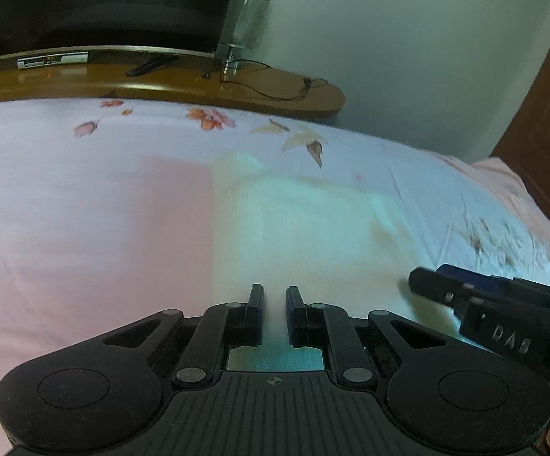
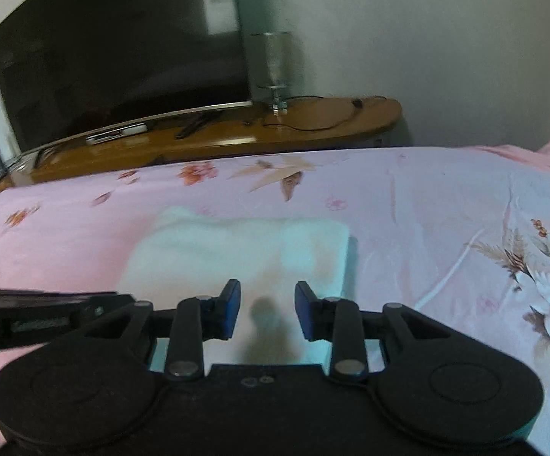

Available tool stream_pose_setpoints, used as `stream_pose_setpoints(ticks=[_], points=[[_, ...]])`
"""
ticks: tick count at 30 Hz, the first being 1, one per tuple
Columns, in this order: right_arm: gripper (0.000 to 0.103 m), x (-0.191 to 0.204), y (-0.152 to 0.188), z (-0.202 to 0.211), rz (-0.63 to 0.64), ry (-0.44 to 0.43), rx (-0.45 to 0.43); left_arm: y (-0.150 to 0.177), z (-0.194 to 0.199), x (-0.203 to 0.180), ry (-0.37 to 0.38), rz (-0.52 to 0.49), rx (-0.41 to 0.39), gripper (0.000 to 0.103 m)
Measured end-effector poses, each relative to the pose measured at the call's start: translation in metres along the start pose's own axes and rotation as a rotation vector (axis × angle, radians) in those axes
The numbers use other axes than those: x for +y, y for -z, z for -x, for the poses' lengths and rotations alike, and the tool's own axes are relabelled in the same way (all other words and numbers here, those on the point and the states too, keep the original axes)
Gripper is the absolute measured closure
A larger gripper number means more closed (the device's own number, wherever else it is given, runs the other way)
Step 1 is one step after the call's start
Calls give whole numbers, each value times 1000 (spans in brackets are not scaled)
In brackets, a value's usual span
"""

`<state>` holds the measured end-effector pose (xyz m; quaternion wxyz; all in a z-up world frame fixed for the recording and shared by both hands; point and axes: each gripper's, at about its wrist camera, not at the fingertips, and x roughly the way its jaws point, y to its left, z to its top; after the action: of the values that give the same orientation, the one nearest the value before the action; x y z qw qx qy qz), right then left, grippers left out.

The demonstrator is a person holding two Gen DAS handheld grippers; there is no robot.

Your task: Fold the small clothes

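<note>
One bed sheet (image 2: 427,209), pink with flowers, covers the bed. On it lies one small pale garment (image 2: 236,250), nearly white, just in front of both grippers. It looks soft, light and limp, so I think it is best taken at a corner or near edge, with little force. The left gripper (image 1: 274,296) has its fingers a little apart, holding nothing. The right gripper (image 2: 267,296) has its fingers spread wider, also empty.
</note>
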<state>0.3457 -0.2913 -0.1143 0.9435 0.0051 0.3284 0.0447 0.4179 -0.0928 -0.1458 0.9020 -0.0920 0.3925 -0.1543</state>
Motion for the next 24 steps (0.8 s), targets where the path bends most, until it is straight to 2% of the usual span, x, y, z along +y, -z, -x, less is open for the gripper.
stream_pose_setpoints(ticks=[3, 5, 8, 12, 17, 24], points=[[72, 6, 19, -1, 51, 41, 49, 8, -3, -6, -3, -12, 44, 91], [72, 5, 28, -12, 54, 82, 119, 11, -1, -12, -7, -19, 59, 91], [72, 10, 27, -5, 35, 98, 114, 12, 6, -13, -11, -5, 76, 91], [60, 11, 23, 16, -17, 65, 80, 15, 15, -12, -15, 7, 94, 91], [59, 13, 34, 35, -29, 66, 83, 27, 28, -12, -16, -8, 103, 91], [64, 14, 63, 51, -69, 79, 106, 52, 39, -21, -30, -94, 96, 91]])
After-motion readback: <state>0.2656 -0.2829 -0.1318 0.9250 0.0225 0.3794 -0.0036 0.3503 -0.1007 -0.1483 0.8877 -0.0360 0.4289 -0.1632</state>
